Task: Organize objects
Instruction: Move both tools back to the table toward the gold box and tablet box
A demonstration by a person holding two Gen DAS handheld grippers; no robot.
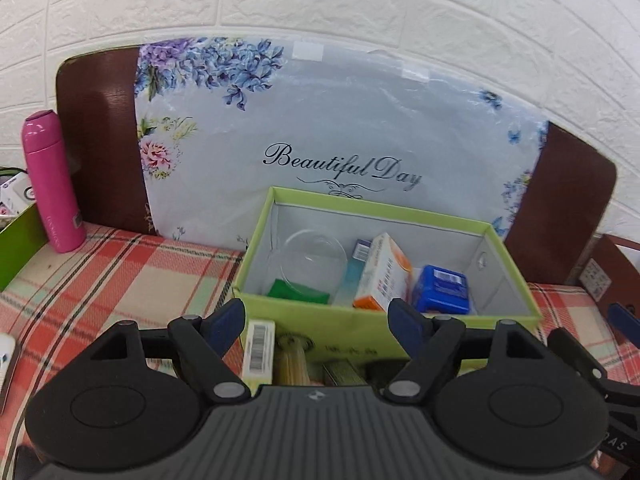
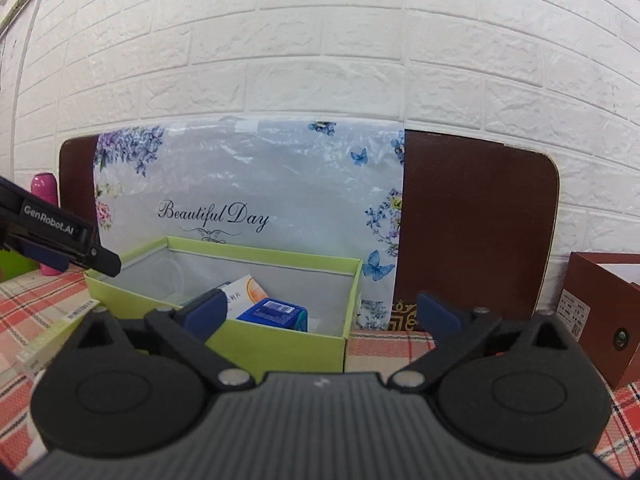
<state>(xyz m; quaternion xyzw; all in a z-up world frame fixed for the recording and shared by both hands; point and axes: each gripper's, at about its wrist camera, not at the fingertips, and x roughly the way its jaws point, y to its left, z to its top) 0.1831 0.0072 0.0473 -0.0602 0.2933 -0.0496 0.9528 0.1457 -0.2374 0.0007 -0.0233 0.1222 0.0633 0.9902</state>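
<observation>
Pink bottle (image 1: 54,180) upright at far left of the desk (image 1: 120,272). Green box (image 1: 400,328) centre, holding a clear glass dish (image 1: 314,258), an orange-white carton (image 1: 386,272) and a blue pack (image 1: 442,288). Dish likely fragile and slippery: take by the rim. Cartons light, stiff: pinch across flat faces. Left claw (image 1: 318,320) spread wide, empty, just before the box. Right claw (image 2: 324,312) likewise released, nothing held.
</observation>
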